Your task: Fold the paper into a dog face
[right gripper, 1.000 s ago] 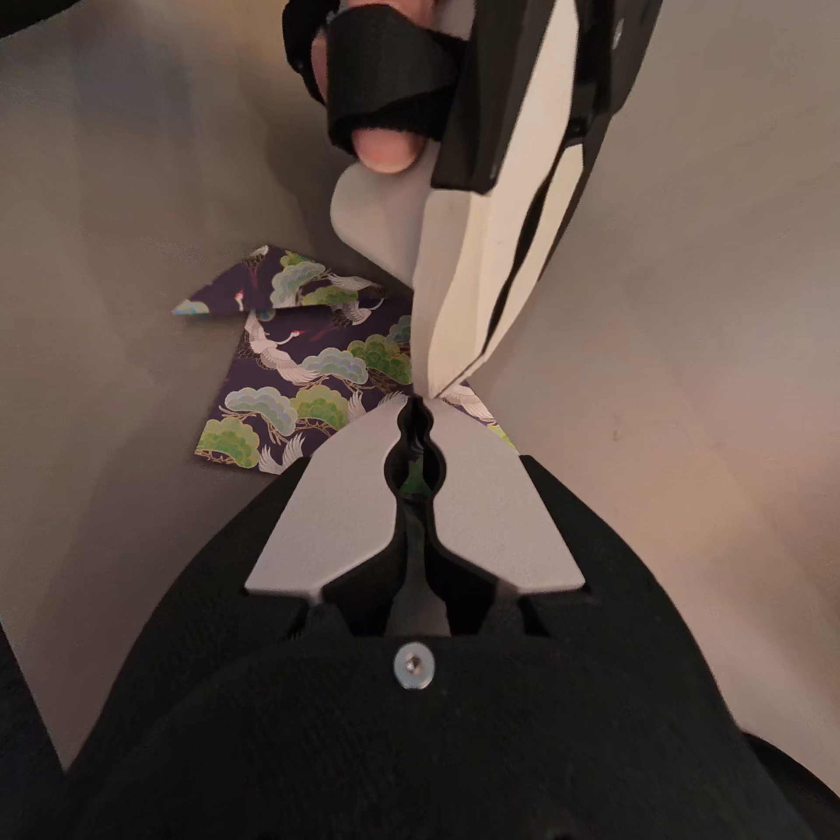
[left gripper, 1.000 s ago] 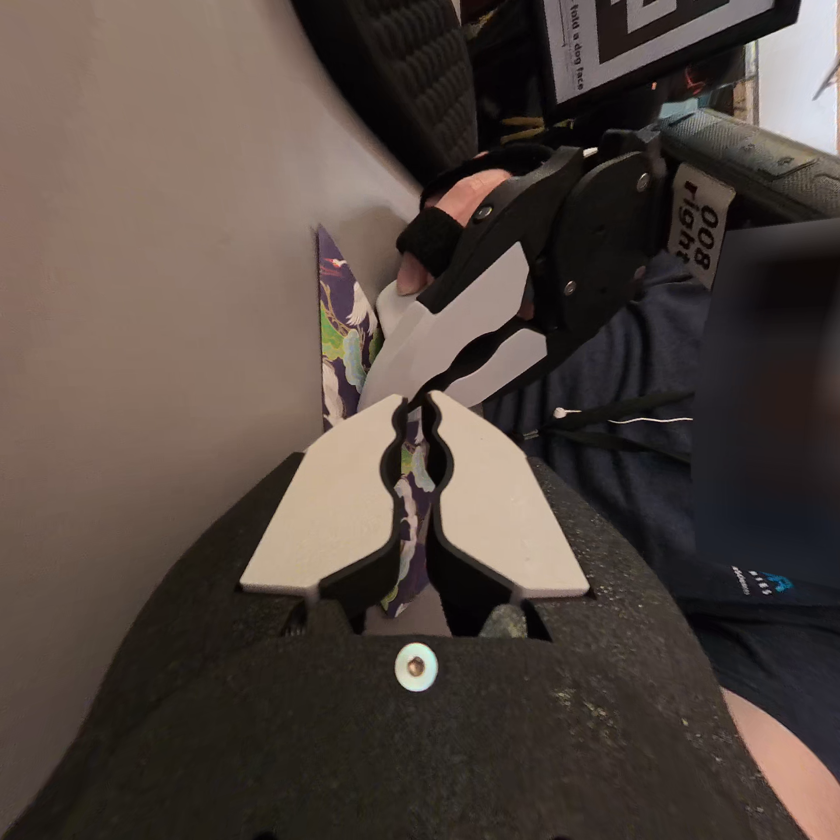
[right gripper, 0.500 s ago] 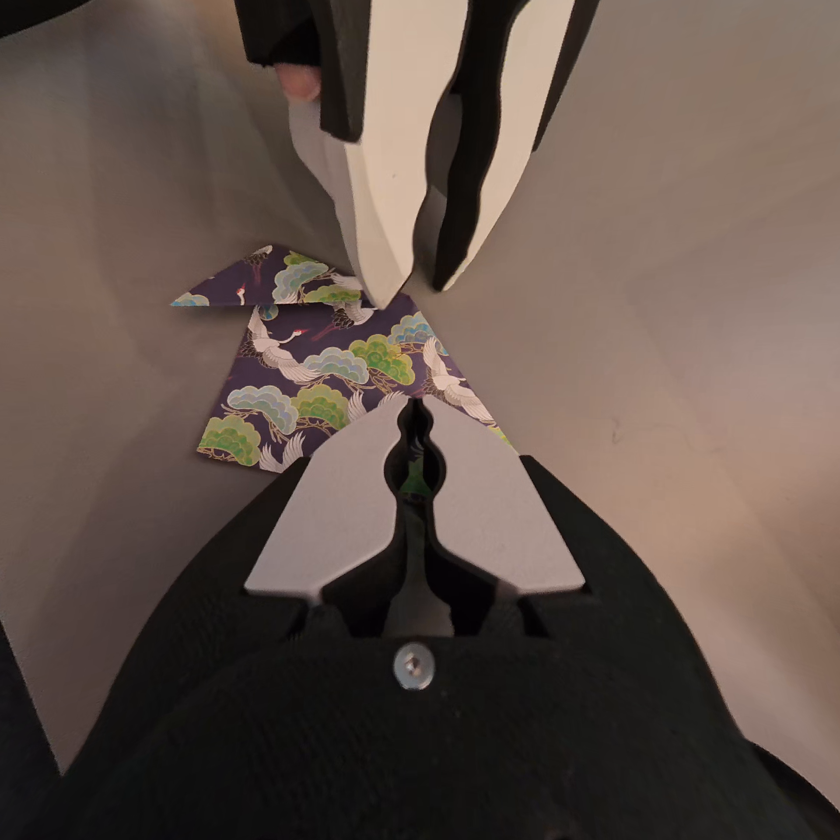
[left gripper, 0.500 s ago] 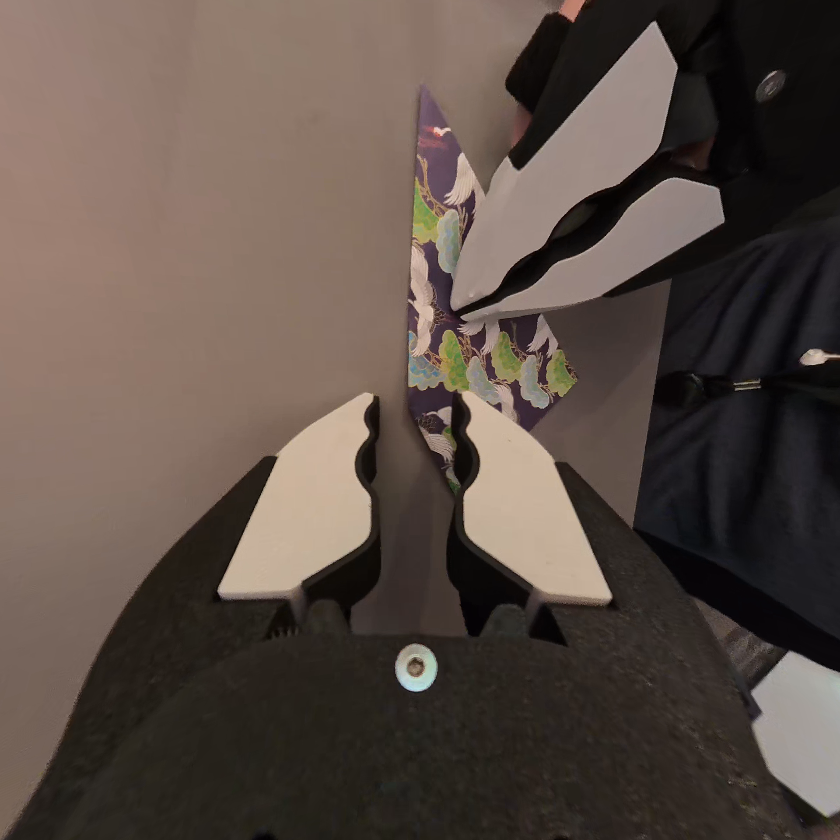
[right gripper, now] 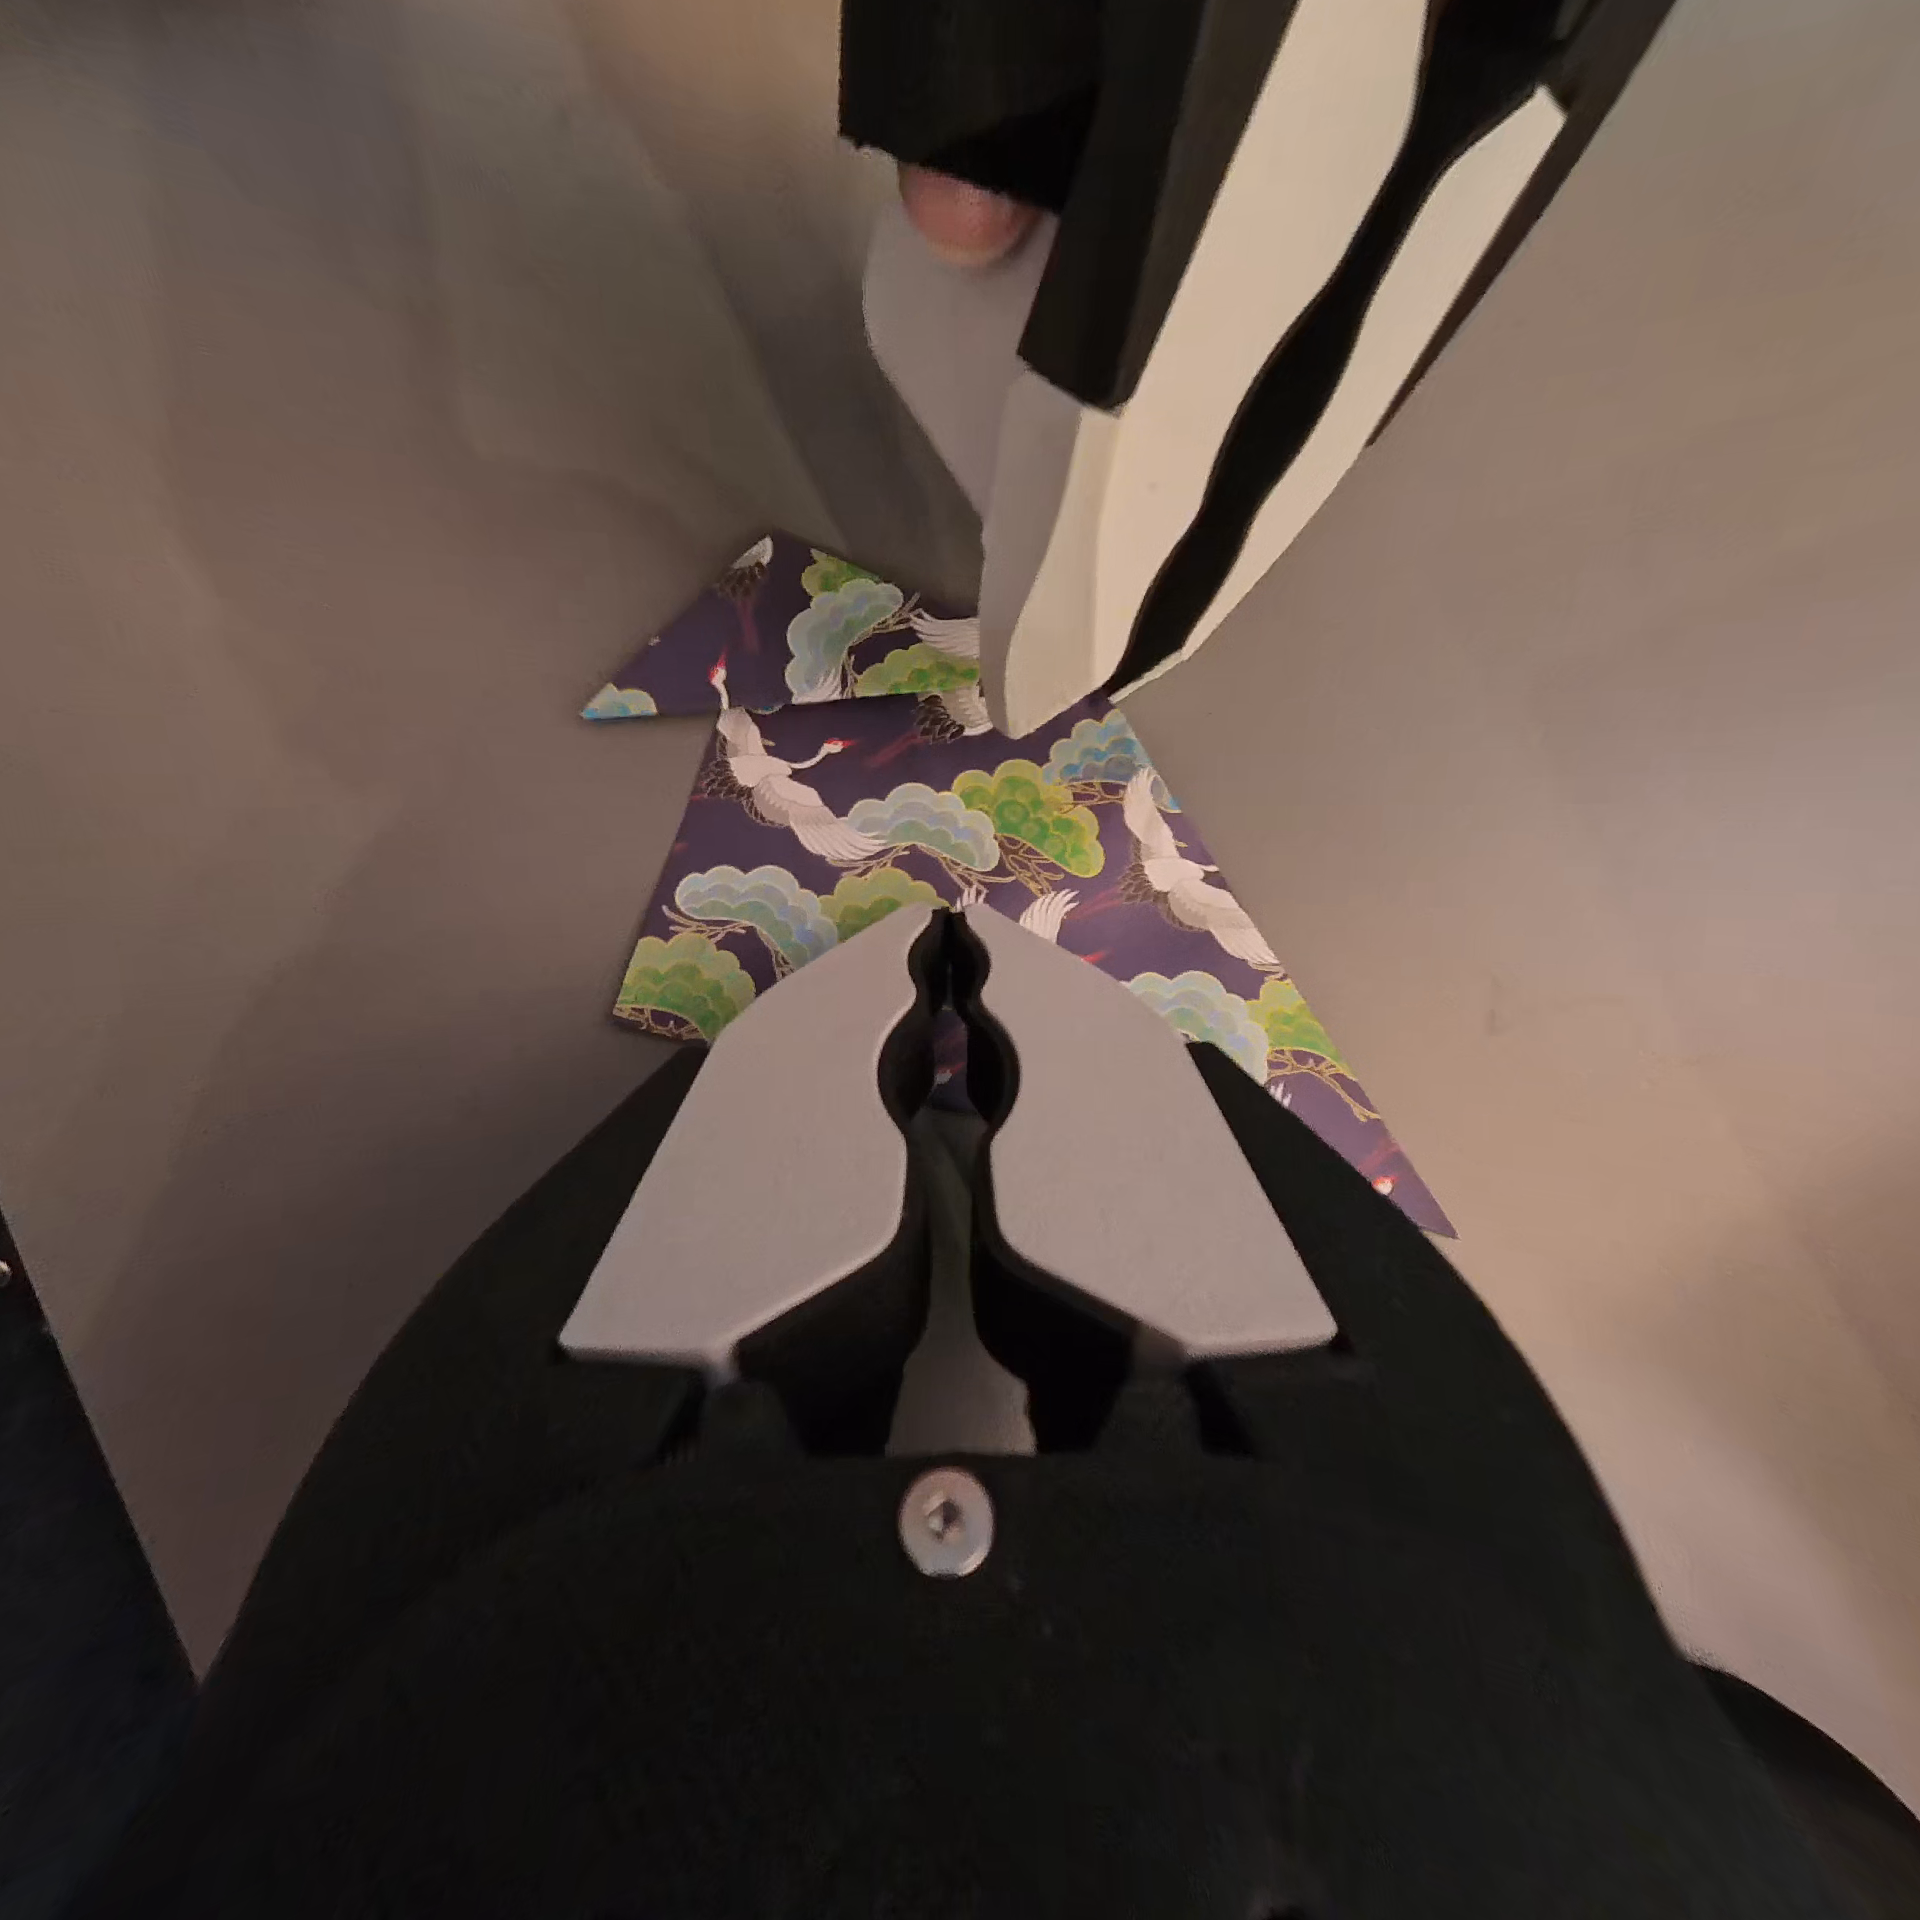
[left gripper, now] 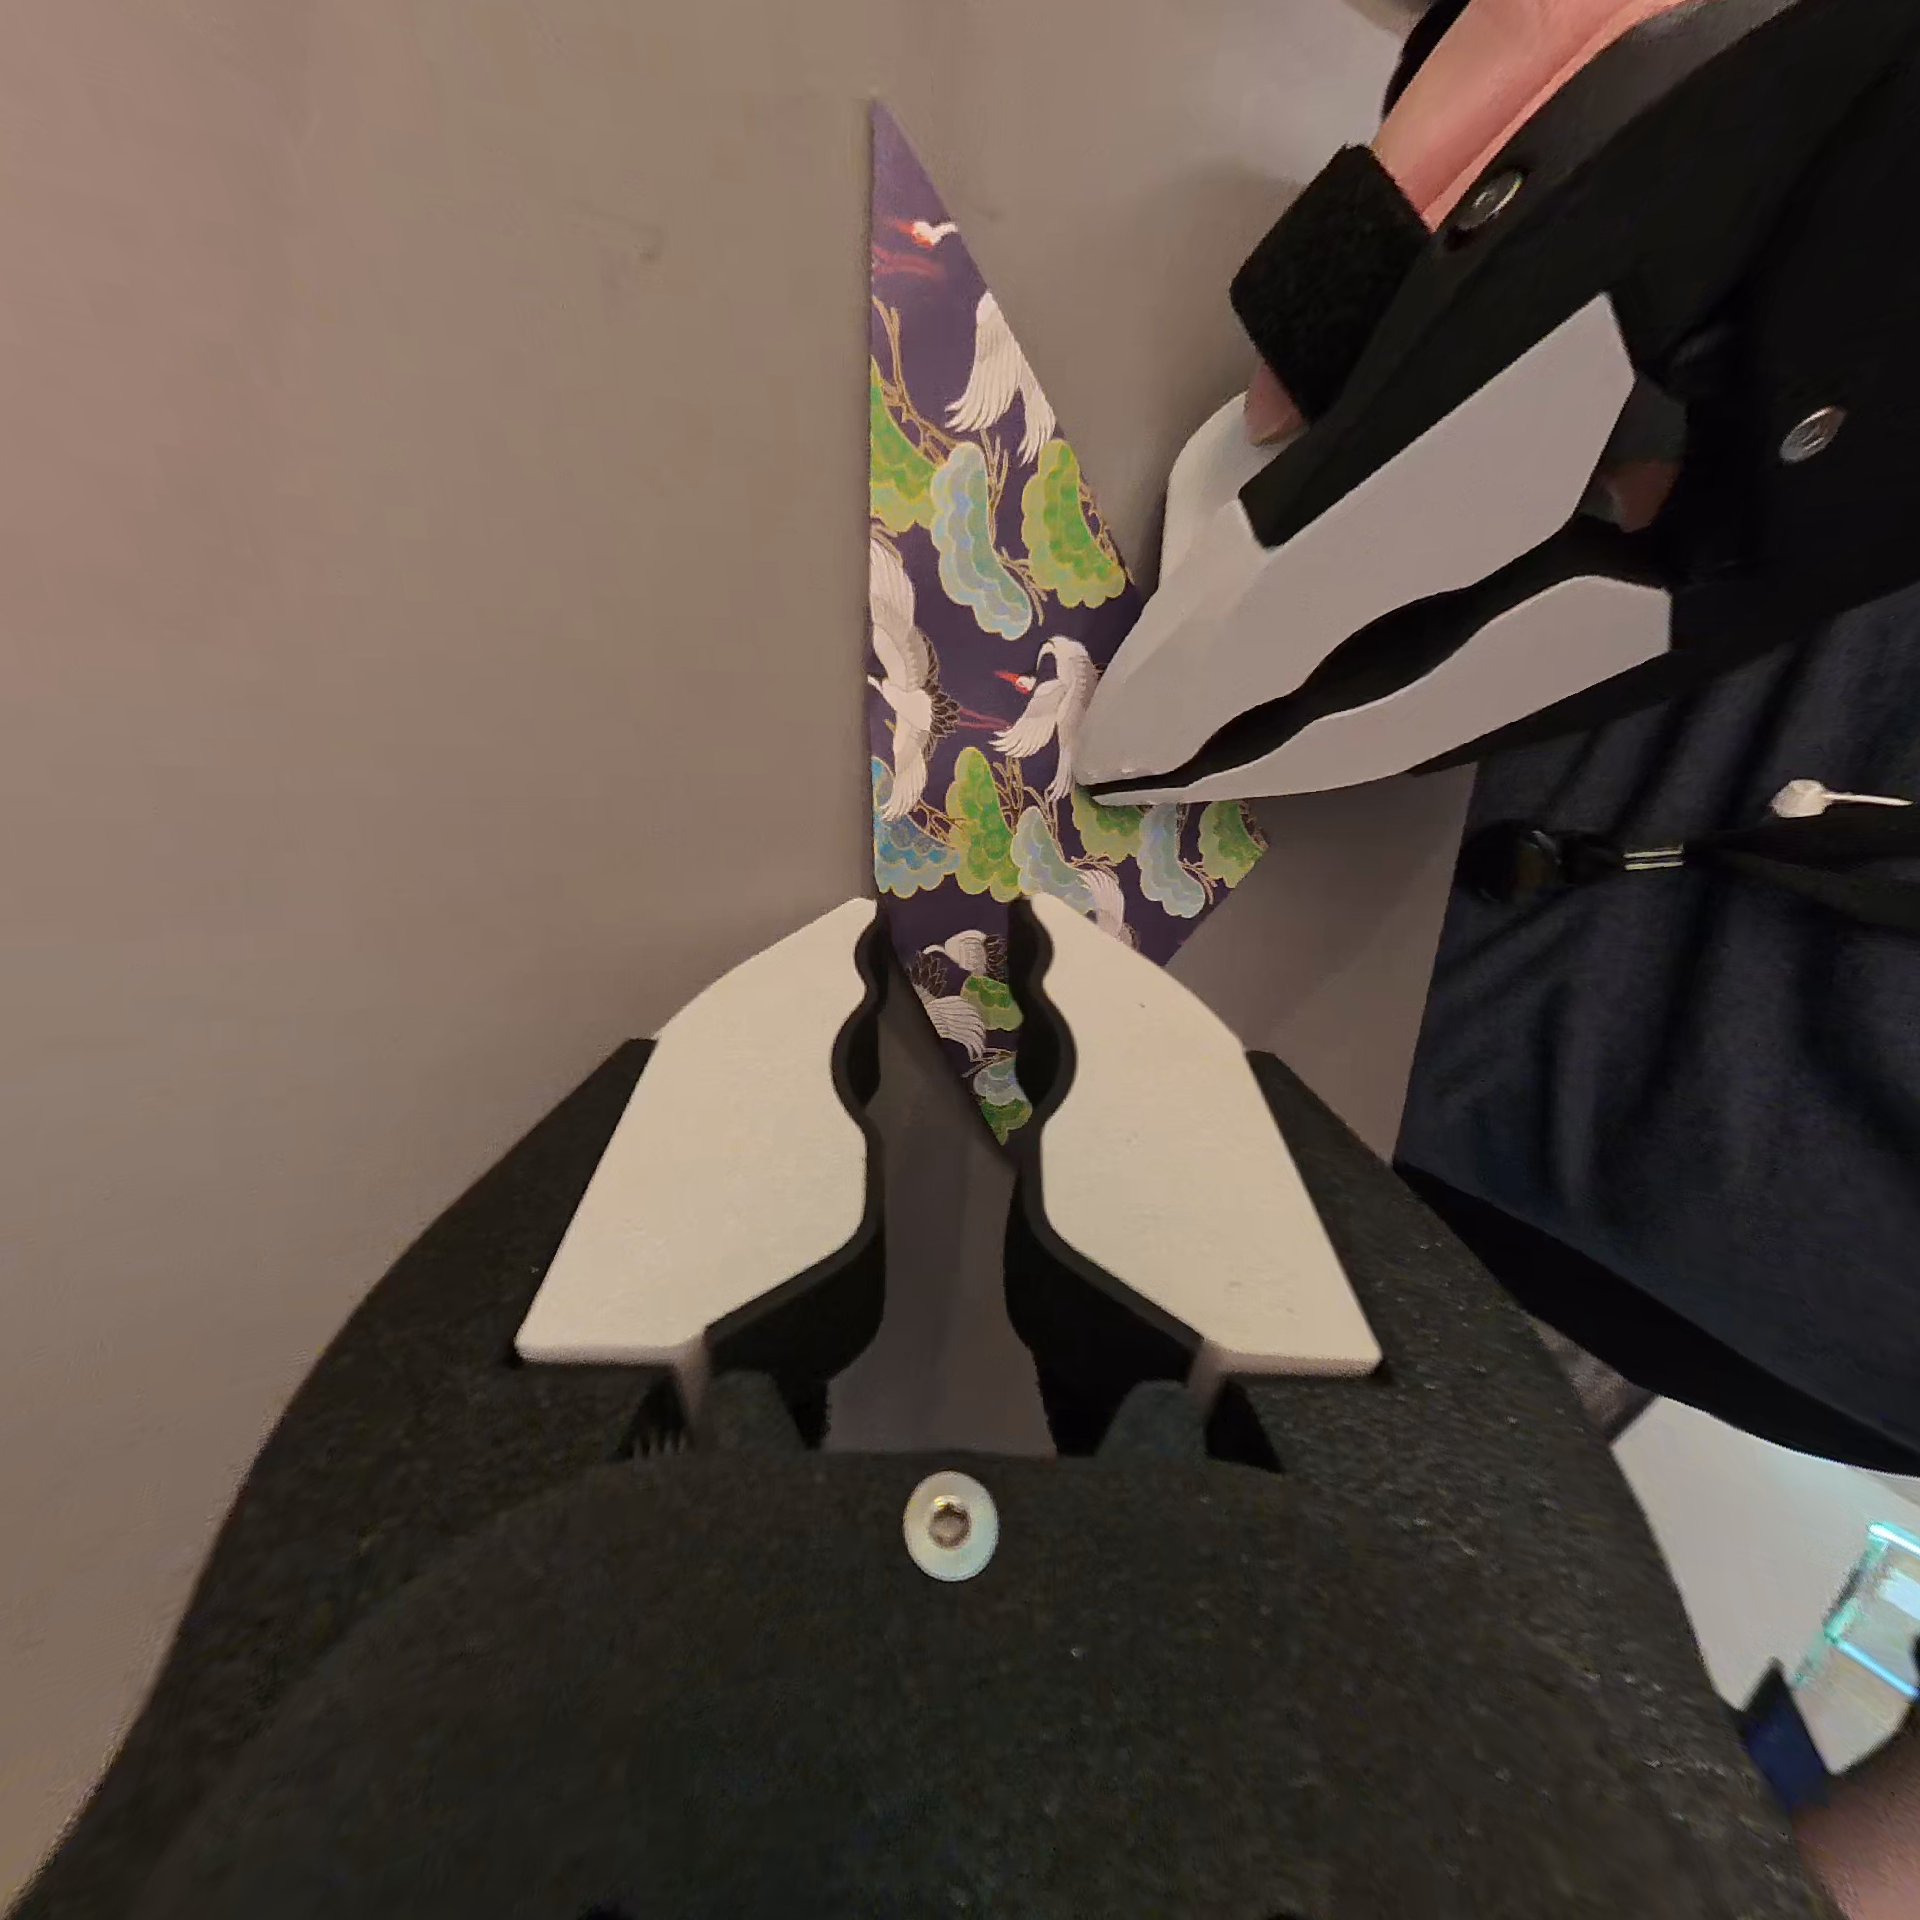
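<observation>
— Where do the claws stand?
— The left gripper (left gripper: pixel 945 925) has its jaws a little apart and grips nothing; the folded paper's (left gripper: pixel 966 623) tip shows in the gap. The right gripper (right gripper: pixel 951 920) is closed, tips pressed down onto the paper.
— And the paper?
— Flat on the grey table (left gripper: pixel 416 520), running toward 12 o'clock from the left gripper, with the right gripper at its 2 o'clock.
</observation>
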A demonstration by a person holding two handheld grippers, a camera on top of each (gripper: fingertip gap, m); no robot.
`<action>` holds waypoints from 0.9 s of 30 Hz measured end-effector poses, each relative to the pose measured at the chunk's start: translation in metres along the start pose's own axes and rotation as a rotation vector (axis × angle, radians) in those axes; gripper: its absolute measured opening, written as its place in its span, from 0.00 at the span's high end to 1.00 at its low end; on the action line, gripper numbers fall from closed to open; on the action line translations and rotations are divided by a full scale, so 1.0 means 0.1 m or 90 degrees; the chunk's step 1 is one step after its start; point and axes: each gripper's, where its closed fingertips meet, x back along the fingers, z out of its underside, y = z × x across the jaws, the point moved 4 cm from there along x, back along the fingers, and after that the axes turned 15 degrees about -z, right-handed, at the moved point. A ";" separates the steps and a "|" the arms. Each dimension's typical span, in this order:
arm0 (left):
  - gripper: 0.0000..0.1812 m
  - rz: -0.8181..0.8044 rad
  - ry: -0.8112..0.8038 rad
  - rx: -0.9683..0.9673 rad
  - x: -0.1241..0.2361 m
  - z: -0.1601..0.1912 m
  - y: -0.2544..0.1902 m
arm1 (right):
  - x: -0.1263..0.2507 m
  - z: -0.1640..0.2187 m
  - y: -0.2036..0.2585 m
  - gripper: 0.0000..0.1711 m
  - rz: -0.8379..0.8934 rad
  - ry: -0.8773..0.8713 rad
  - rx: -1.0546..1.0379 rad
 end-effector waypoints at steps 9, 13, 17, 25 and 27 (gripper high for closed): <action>1.00 0.112 -0.023 0.033 -0.01 -0.02 -0.02 | 0.01 0.01 -0.02 0.99 -0.008 -0.021 -0.022; 0.99 0.145 -0.037 0.031 0.00 -0.04 -0.11 | 0.01 0.01 -0.02 0.99 -0.015 -0.023 -0.029; 0.95 0.149 -0.013 0.033 -0.05 -0.01 -0.14 | 0.01 0.01 -0.03 0.99 -0.014 -0.020 -0.030; 1.00 -0.004 -0.009 -0.053 -0.07 0.01 -0.05 | 0.04 0.02 -0.09 0.99 -0.013 -0.042 -0.034; 1.00 -0.057 -0.016 -0.081 -0.03 0.04 0.03 | 0.06 0.03 -0.14 0.99 -0.003 -0.044 -0.041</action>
